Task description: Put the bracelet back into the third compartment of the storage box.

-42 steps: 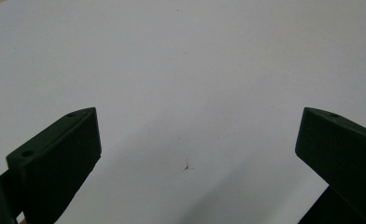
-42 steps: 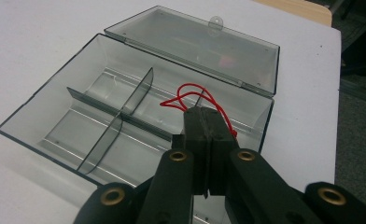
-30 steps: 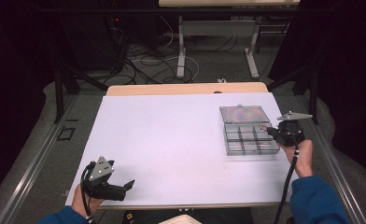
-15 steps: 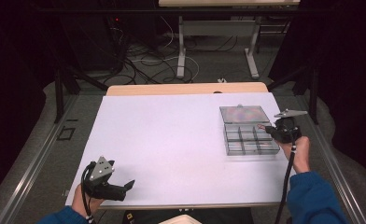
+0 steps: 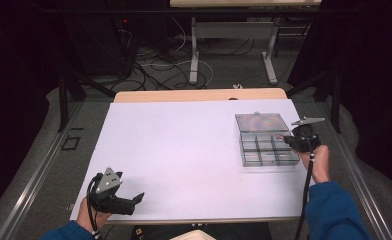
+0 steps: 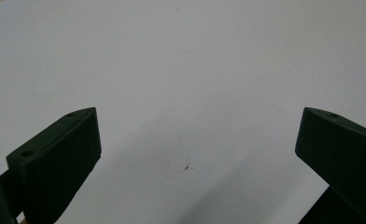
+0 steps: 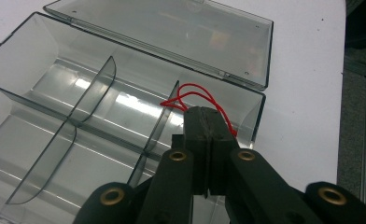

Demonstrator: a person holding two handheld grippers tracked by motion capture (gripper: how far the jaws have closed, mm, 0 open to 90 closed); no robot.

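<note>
Right tongs (image 7: pixel 208 122) pressed together, clamped on a thin red loop (image 7: pixel 197 99) (cord or band, can't tell which). Tips sit over the clear compartment box (image 7: pixel 55 107), at the far corner cell next to the hinge; loop hangs into that cell. Box lid (image 7: pixel 172 32) lies open flat behind. In the high view the box (image 5: pixel 264 145) is on the right side of the white counter (image 5: pixel 184 140), right tongs (image 5: pixel 290 140) at its right edge. Left tongs (image 5: pixel 139 197) wide apart, holding nothing, near front-left counter edge, well apart from the box.
</note>
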